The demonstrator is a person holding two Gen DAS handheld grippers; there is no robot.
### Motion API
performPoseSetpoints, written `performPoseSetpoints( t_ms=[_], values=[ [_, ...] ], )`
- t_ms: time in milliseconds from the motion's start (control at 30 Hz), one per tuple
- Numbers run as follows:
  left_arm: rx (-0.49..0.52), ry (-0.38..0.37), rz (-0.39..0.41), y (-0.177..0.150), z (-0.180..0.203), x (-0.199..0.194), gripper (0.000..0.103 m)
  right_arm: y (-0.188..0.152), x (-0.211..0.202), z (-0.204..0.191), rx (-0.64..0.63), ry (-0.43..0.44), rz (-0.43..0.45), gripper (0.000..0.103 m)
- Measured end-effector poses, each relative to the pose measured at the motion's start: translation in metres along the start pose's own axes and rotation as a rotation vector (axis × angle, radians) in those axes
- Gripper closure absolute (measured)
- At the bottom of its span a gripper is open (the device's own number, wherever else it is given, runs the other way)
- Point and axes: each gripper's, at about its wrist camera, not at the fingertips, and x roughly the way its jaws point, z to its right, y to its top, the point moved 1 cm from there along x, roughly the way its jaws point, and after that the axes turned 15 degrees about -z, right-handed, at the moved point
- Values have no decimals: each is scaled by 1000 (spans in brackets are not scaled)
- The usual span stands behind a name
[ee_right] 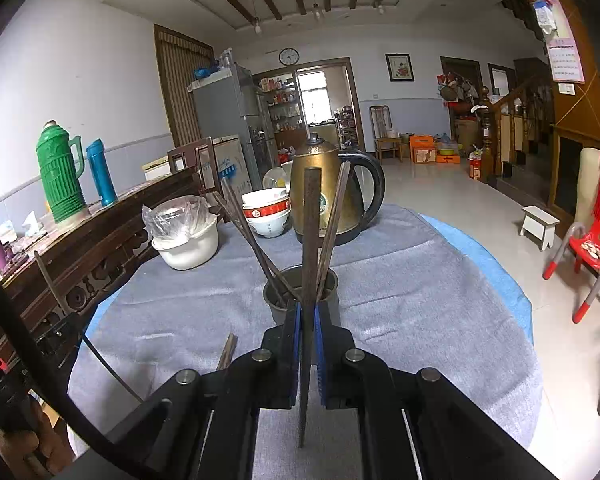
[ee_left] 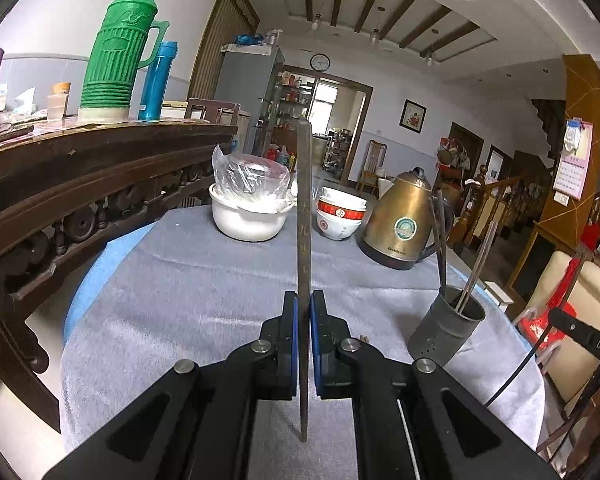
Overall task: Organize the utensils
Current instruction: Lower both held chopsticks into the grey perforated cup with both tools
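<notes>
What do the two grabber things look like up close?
Both are black. The left gripper and the right gripper each have two flat fingers lined with blue pads, on angled black arms joined by round silver pins. In the right wrist view a black cable curves by. In the left wrist view the other gripper's black body shows white letters, "DAS".
</notes>
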Motion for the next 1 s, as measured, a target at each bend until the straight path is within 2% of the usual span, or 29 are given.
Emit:
performPoseSetpoints(
  t_ms=[333, 633, 867, 1000],
  values=[
    [-38, -47, 13, 12, -1, -11, 97, 6, -14, 3, 15, 4, 25, 96],
    [-68, -129, 14, 27, 7, -20, 97, 18, -26, 7, 28, 18, 60, 96],
    [-51, -189, 3, 40, 28, -19, 97, 28, -37, 6, 29, 31, 97, 96],
    [-13, -180, -9, 44, 45, -15, 97, 32, -43, 6, 29, 35, 116, 96]
  ],
)
